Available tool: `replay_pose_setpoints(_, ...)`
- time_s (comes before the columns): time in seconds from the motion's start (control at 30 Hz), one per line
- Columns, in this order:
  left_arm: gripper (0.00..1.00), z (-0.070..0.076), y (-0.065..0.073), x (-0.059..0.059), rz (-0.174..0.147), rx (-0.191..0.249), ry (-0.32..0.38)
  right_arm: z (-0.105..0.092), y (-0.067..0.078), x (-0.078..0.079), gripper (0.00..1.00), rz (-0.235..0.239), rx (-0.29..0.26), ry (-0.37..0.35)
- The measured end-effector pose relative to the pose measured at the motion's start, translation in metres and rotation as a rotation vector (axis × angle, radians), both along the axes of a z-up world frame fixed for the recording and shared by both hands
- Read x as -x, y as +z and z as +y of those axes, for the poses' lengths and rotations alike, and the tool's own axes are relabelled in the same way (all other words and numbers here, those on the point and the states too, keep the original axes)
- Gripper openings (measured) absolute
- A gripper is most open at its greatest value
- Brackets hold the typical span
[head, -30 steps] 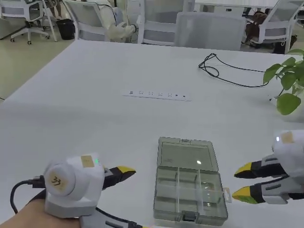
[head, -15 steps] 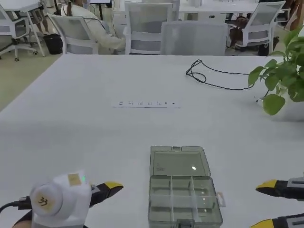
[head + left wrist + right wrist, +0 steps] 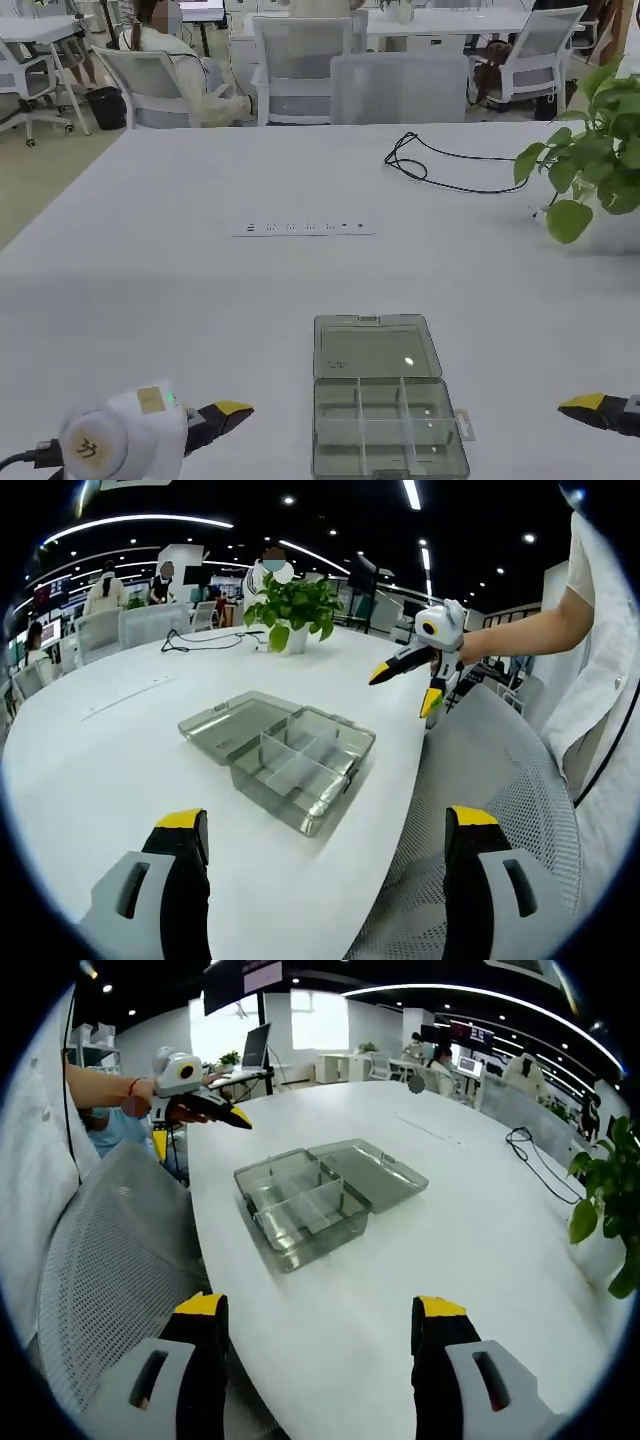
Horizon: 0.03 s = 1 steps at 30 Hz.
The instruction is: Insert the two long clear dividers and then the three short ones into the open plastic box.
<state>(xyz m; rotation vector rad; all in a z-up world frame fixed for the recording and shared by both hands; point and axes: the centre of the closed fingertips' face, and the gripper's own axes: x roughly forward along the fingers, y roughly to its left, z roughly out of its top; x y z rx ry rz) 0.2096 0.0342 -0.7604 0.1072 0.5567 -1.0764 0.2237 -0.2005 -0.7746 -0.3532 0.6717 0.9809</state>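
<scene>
Plastic box (image 3: 280, 745) ahead of left claw (image 3: 325, 818)

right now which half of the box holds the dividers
The near half: clear walls split it into compartments. The far half, the lid, lies flat and bare.

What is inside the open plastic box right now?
Clear dividers stand inside the box, splitting it into compartments that look empty. Its front edge is cut off in the head view, and the count of dividers is unclear.
</scene>
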Motion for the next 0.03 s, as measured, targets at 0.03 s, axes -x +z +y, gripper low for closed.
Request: replay_pose_setpoints(0.03, 1.00, -0.0001, 0.0004, -0.0006, -0.001, 0.003, 0.002, -0.0002, 0.0003, -0.0001, 0.76, -0.001, -0.002, -0.001)
